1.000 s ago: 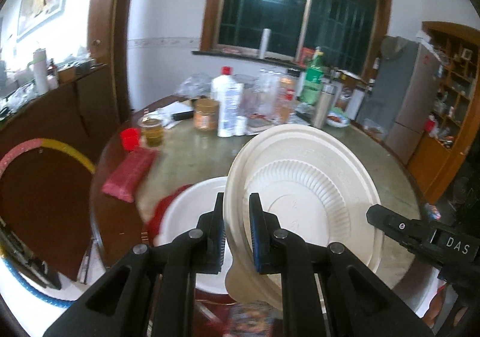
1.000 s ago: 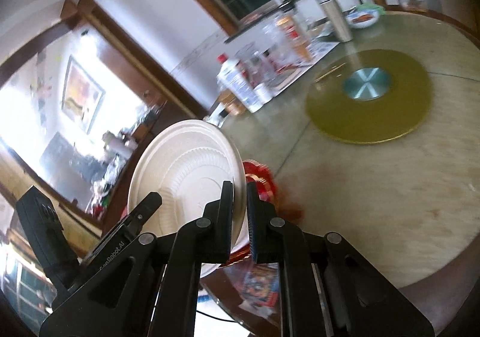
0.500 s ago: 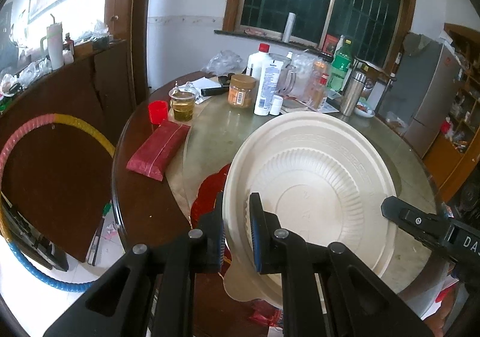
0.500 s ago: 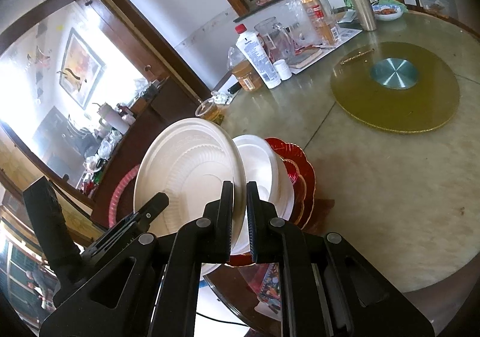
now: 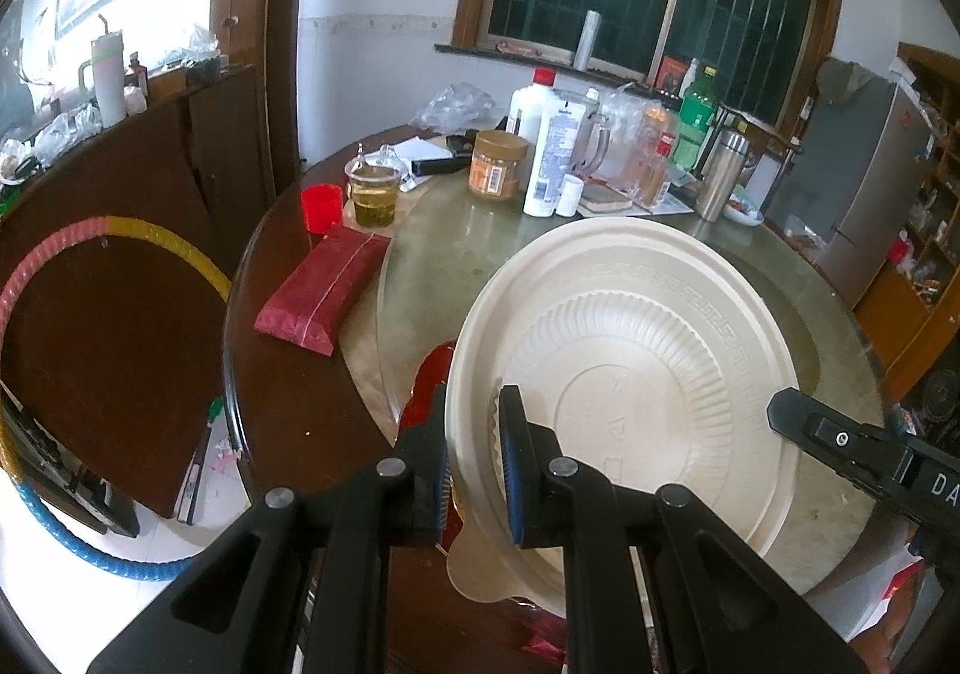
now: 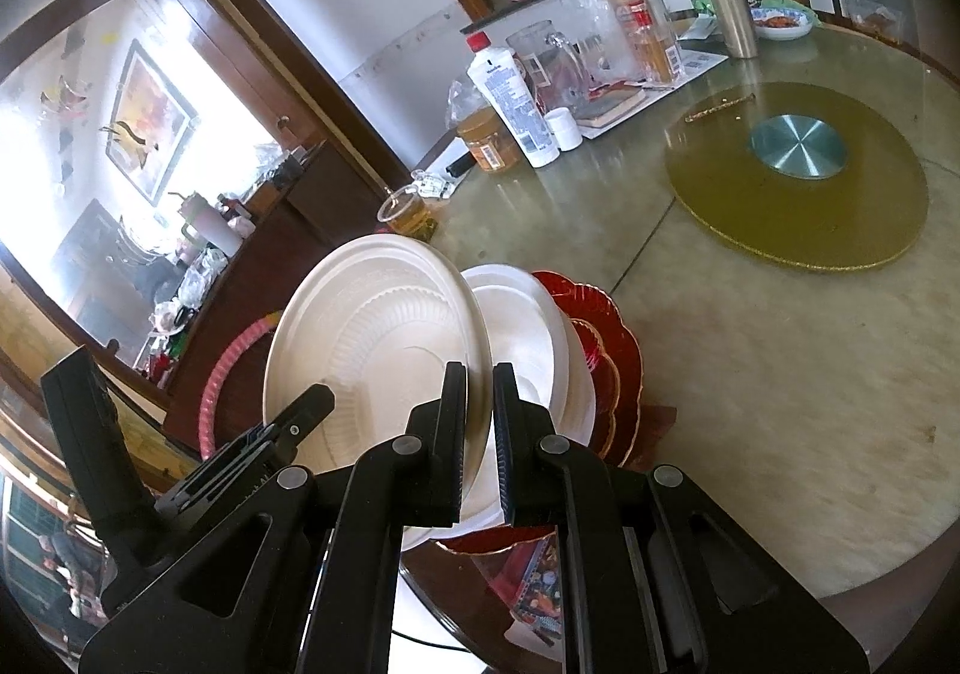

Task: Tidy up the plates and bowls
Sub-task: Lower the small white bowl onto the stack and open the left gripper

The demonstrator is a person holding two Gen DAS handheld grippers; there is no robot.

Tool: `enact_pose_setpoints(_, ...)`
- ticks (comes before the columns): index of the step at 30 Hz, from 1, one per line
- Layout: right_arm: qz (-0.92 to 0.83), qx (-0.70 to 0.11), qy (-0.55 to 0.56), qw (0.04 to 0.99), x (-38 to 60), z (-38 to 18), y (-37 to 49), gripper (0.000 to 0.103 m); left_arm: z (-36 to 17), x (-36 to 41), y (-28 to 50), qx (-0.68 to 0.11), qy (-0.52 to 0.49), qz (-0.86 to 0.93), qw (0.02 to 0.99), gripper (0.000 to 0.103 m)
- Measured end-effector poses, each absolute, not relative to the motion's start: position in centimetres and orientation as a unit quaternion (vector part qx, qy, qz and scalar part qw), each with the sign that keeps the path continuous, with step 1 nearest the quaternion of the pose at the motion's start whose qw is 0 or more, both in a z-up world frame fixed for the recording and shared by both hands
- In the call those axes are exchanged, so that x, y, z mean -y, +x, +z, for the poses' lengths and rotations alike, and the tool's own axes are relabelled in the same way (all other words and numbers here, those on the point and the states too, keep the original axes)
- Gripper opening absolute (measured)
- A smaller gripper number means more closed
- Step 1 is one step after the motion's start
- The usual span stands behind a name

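Observation:
A cream ribbed plate [image 5: 630, 374] hangs tilted above the table's near edge, held from both sides. My left gripper [image 5: 474, 434] is shut on its left rim, and my right gripper [image 6: 479, 410] is shut on the opposite rim. Each gripper shows in the other's view: the right gripper [image 5: 840, 440] and the left gripper [image 6: 300, 416]. In the right wrist view the cream plate [image 6: 372, 350] tilts just left of a stack of white plates [image 6: 528, 326] lying on scalloped red plates [image 6: 606, 338]. In the left wrist view only a sliver of a red plate [image 5: 429, 380] shows past the held plate.
On the round glass-topped table [image 5: 420, 254] lie a red packet [image 5: 324, 290], a red cup [image 5: 321, 207], a cup of amber drink [image 5: 373, 191] and bottles and jars [image 5: 549, 158] at the back. A gold turntable [image 6: 798, 176] sits mid-table. A hoop [image 5: 150, 239] leans at the left.
Both grippers have carried the cream plate together sideways and slightly down by the stack. The white plate seen beneath it in the left wrist view is now hidden behind it.

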State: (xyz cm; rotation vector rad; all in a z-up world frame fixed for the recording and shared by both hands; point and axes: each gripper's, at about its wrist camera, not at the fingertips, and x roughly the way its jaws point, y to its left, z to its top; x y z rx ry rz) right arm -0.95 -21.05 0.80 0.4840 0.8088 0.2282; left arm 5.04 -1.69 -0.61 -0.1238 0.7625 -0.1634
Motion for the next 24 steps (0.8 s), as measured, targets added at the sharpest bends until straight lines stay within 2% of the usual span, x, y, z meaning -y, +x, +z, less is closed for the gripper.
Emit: enact_pose_setpoints(24, 0.102, -0.405, 0.239, 0.877, 21.0, -0.7, 0.4, 0.008, -2.2, 1.4, 6.6, -0.396, -0.067, -0.087, 0.912, 0.014)
